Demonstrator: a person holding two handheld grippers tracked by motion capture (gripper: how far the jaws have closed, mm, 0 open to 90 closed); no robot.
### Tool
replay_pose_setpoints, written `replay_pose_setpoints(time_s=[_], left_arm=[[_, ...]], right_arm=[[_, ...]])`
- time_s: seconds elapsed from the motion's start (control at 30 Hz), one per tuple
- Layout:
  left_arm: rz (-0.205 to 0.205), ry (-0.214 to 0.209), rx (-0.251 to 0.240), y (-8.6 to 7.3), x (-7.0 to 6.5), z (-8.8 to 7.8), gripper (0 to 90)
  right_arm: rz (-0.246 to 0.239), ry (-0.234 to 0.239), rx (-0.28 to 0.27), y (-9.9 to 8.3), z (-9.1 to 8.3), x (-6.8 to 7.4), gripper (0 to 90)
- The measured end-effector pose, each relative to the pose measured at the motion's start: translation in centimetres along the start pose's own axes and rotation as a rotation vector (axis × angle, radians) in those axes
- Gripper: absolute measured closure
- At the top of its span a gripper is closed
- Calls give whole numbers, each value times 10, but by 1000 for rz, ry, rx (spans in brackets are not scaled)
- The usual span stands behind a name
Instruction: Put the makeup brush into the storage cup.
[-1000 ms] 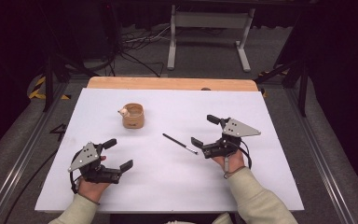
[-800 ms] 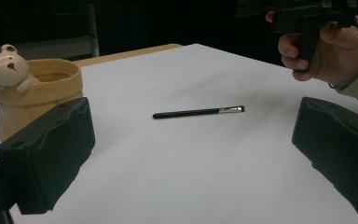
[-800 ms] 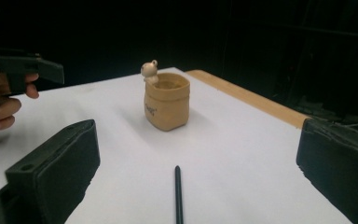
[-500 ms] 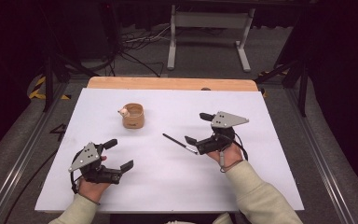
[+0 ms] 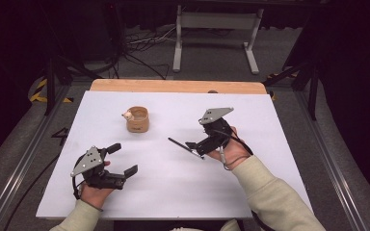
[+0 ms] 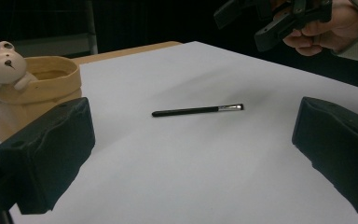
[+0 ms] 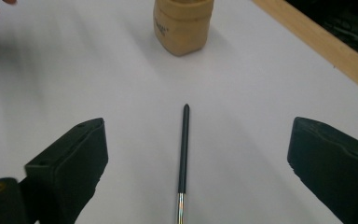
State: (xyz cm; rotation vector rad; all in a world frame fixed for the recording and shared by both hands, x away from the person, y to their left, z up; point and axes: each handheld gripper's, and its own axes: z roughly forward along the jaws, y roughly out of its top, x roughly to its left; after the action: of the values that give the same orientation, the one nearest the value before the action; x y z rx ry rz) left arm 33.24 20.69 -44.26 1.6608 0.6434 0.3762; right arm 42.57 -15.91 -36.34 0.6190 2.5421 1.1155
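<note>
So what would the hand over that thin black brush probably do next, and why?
Probably lower the right gripper and close it on the brush. Its jaws stand open on either side of the brush, which lies flat on the white table, untouched. The left gripper is open and off to the side, near the bear cup.

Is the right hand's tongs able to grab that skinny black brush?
Probably yes. The right tongs are open, the brush lies flat on the table between their jaws, and nothing blocks it.
</note>
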Motion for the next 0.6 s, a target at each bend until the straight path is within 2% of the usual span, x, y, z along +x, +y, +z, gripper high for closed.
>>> replay_pose_setpoints(time_s=[0.13, 0.2, 0.23, 0.27, 0.37, 0.53, 0.6], left_arm=[[3, 4, 4, 0, 1, -1, 1], [1, 1, 4, 0, 1, -1, 1], [1, 1, 5, 0, 1, -1, 1], [1, 0, 5, 0, 1, -1, 1], [3, 2, 3, 0, 0, -1, 3], [5, -6, 8, 1, 1, -1, 6], [1, -8, 7, 1, 1, -1, 5]], right_arm=[[-6, -3, 84, 4, 5, -1, 52], [-9, -7, 96, 5, 5, -1, 52], [-12, 0, 137, 9, 7, -1, 55], [-12, 0, 137, 9, 7, -1, 55], [-28, 4, 195, 14, 9, -2, 57], [-42, -8, 297, 18, 16, -4, 56], [-39, -15, 322, 19, 18, -6, 57]])
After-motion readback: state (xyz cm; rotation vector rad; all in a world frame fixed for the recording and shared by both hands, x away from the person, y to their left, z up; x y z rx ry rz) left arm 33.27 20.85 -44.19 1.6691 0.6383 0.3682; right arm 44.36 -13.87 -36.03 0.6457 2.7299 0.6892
